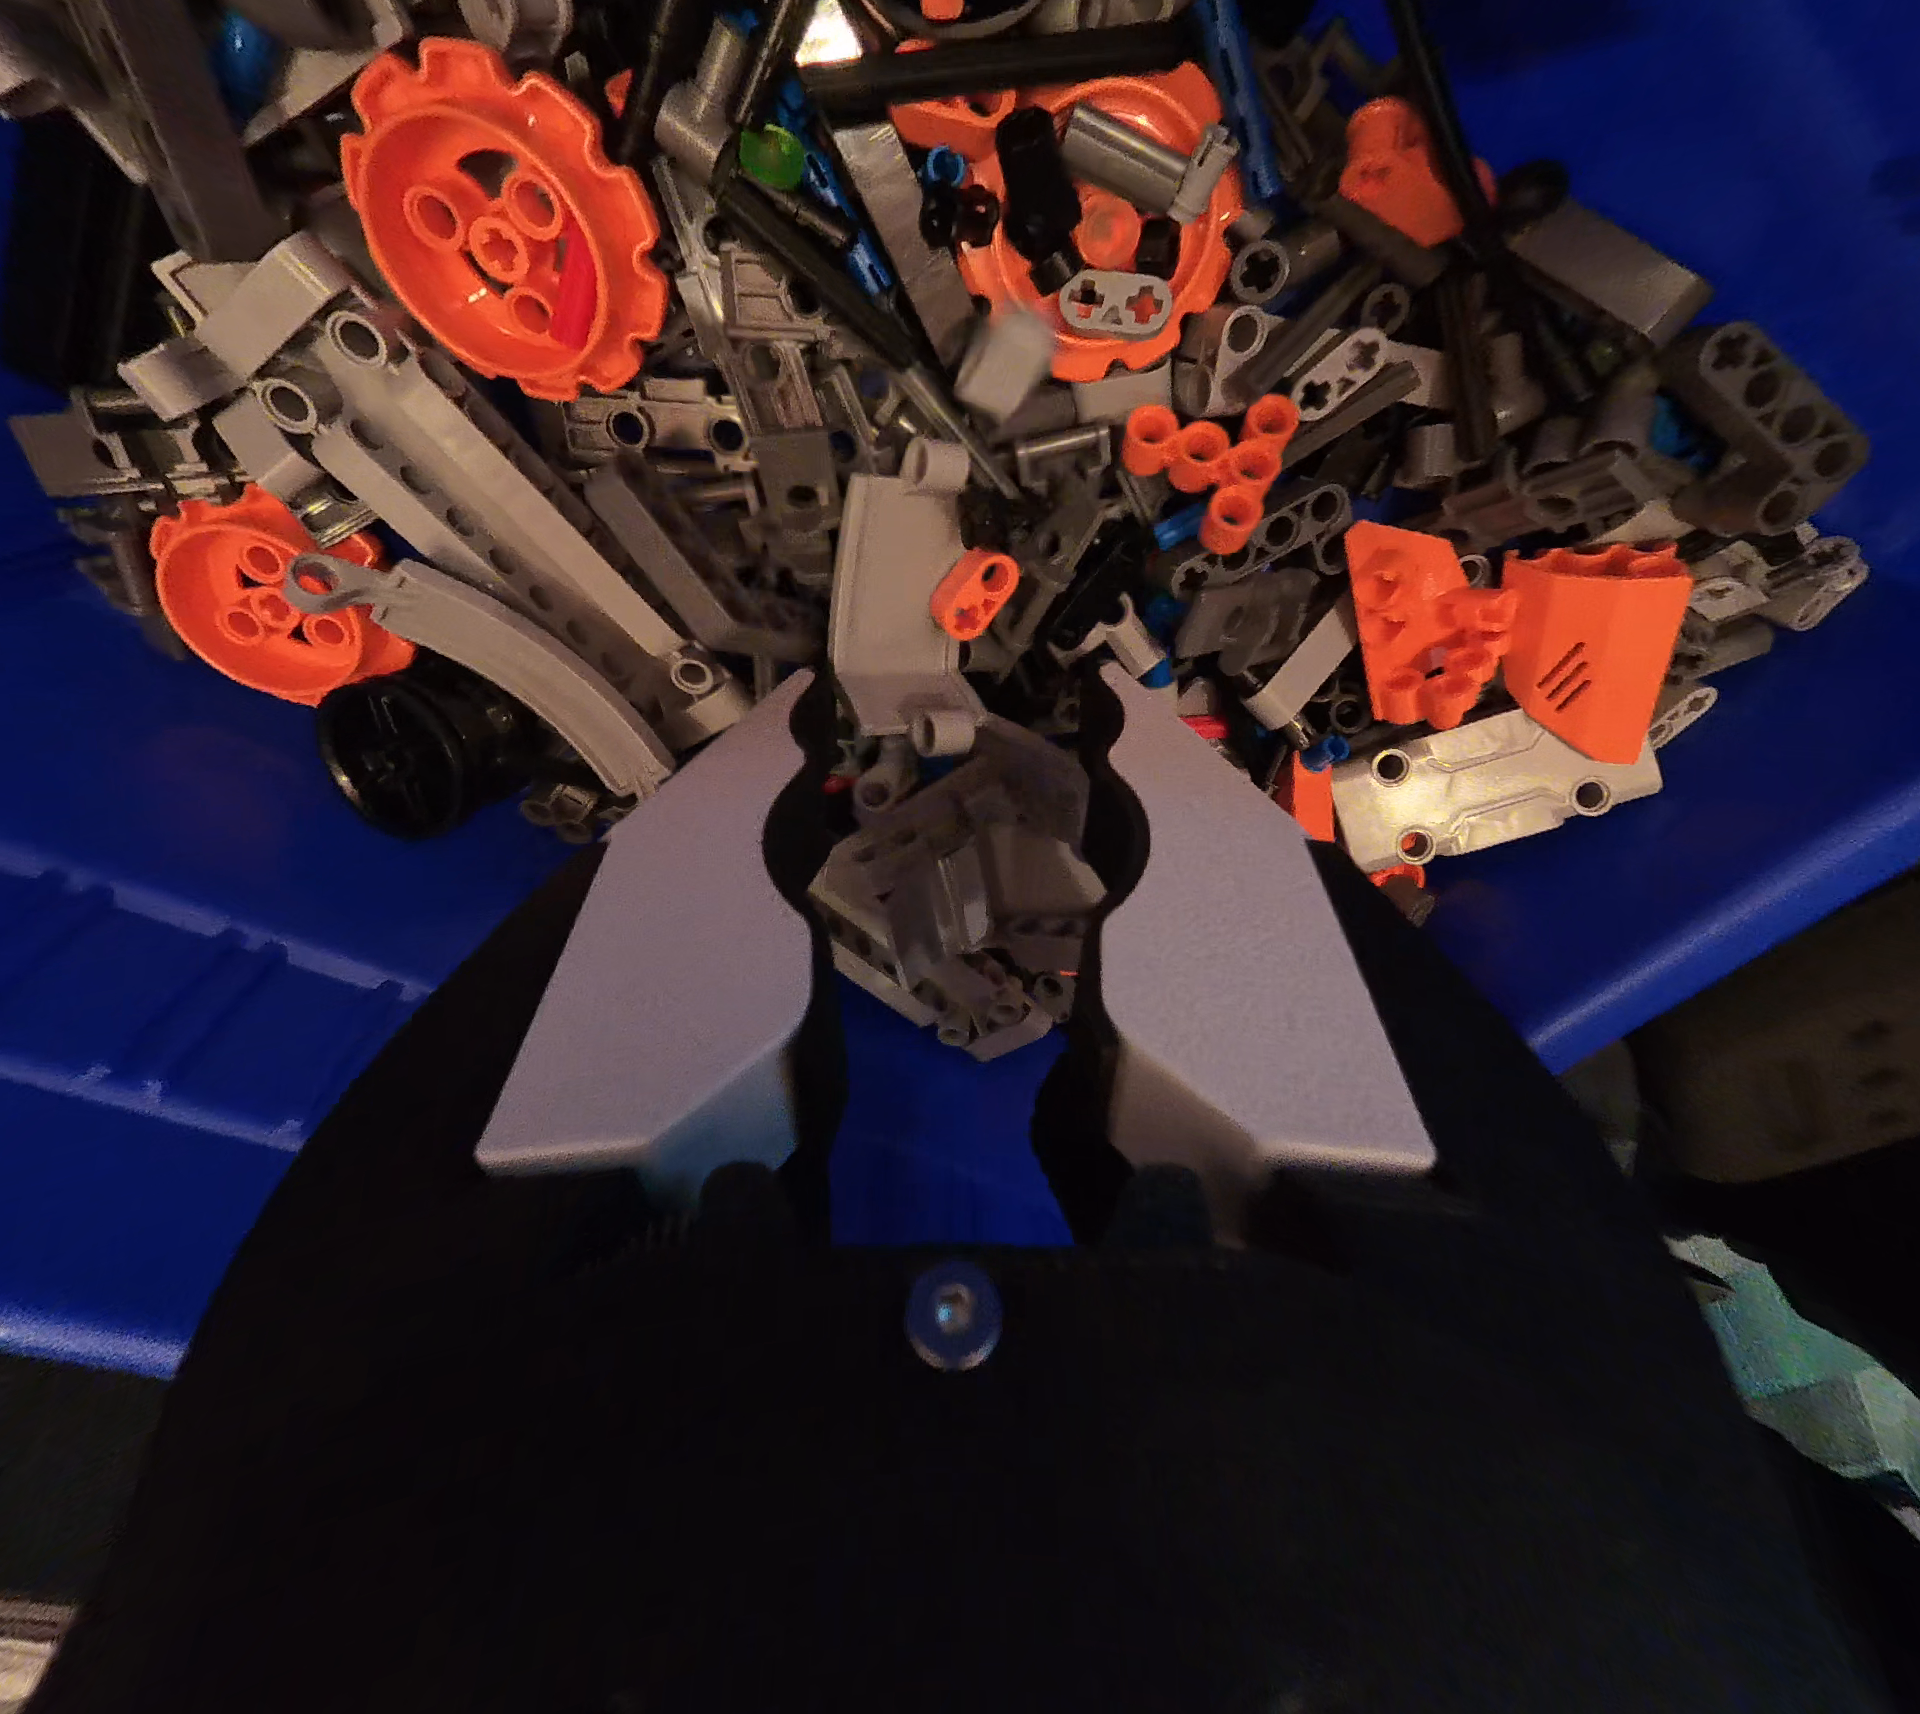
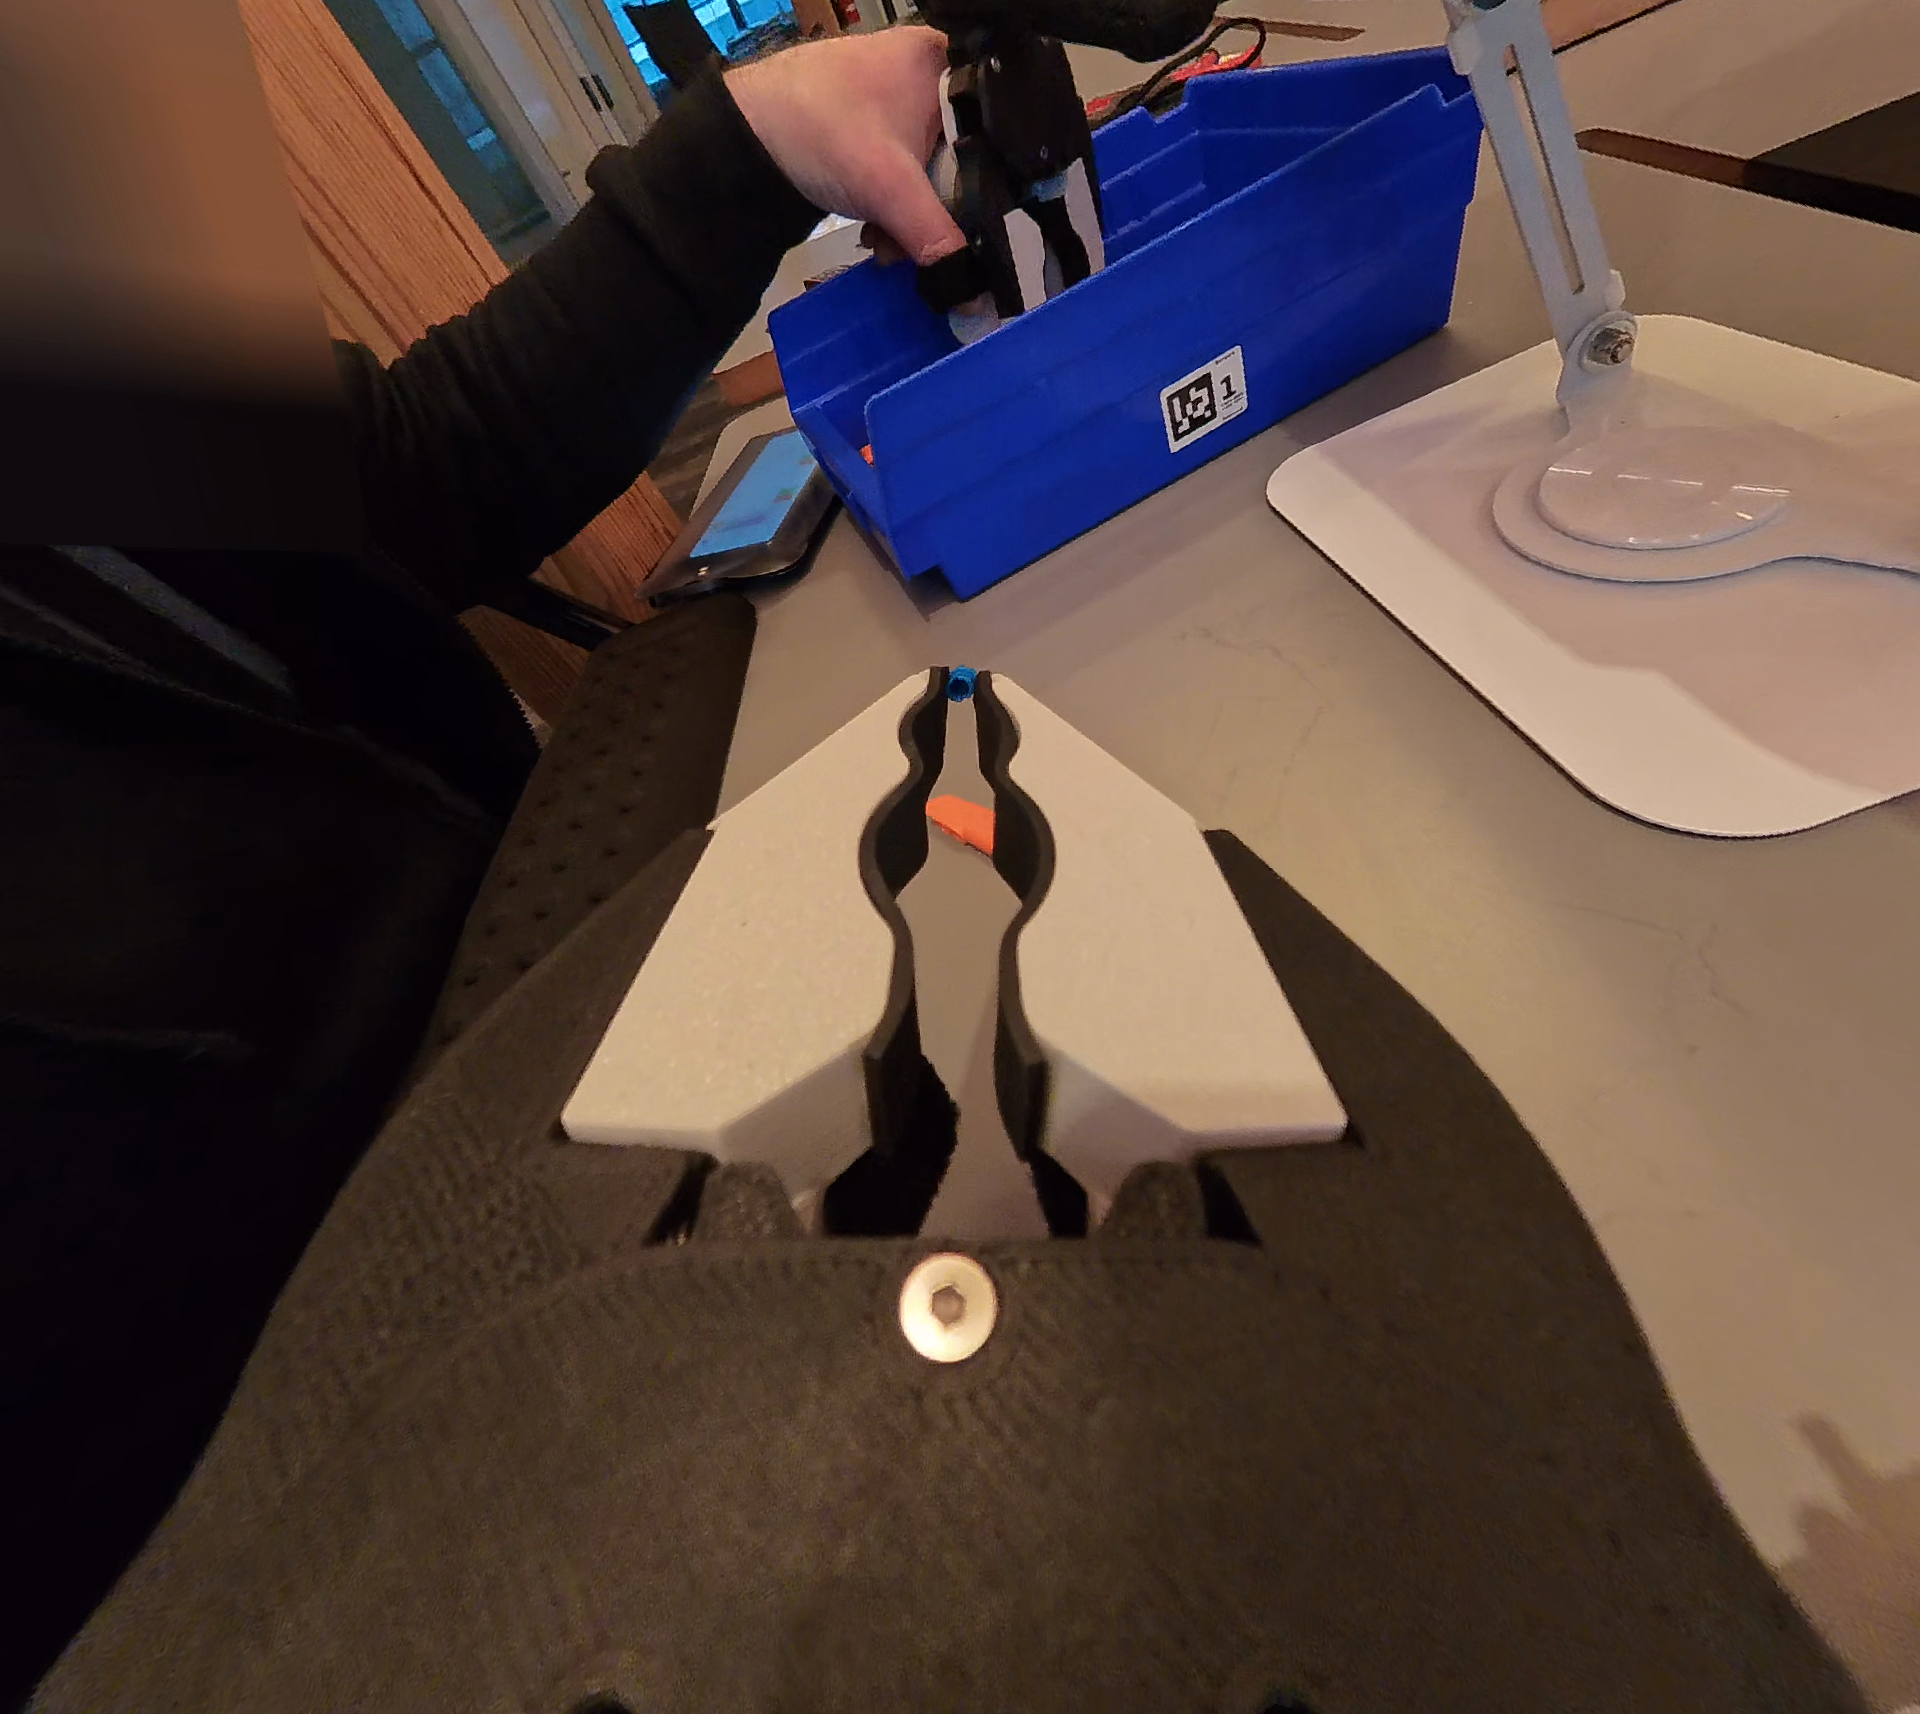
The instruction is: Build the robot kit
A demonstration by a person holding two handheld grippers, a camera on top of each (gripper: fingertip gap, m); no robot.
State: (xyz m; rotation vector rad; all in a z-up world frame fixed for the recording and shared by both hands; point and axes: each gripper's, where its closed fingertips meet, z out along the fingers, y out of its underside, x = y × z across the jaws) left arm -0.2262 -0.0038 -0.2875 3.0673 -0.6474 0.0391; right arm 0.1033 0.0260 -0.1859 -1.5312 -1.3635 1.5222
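My left gripper point(image 1: 956, 675) reaches down into a blue bin point(image 1: 208, 937) onto a pile of grey, black and orange building-toy parts. It is shut on a grey assembled block point(image 1: 956, 906), held between the fingers' inner notches just above the pile. An orange toothed wheel point(image 1: 504, 215) lies at upper left and an orange panel point(image 1: 1590, 646) at right. My right gripper point(image 2: 958, 688) hovers over the grey table point(image 2: 1351, 989), shut on a small blue pin point(image 2: 958, 683) at its fingertips. An orange piece point(image 2: 961, 817) lies on the table below the jaws.
In the right wrist view, the blue bin point(image 2: 1039, 438) stands ahead with a tag sticker on its side. A hand holds the left gripper point(image 2: 1023, 267) inside it. A white stand base point(image 2: 1507, 625) is at right. A tablet point(image 2: 748, 511) and a black perforated mat point(image 2: 623, 781) are at left. My right fingertips sit around 35 cm from my left ones. From the left gripper's tips to the orange toothed wheel point(image 1: 504, 215) is close to 8 cm.
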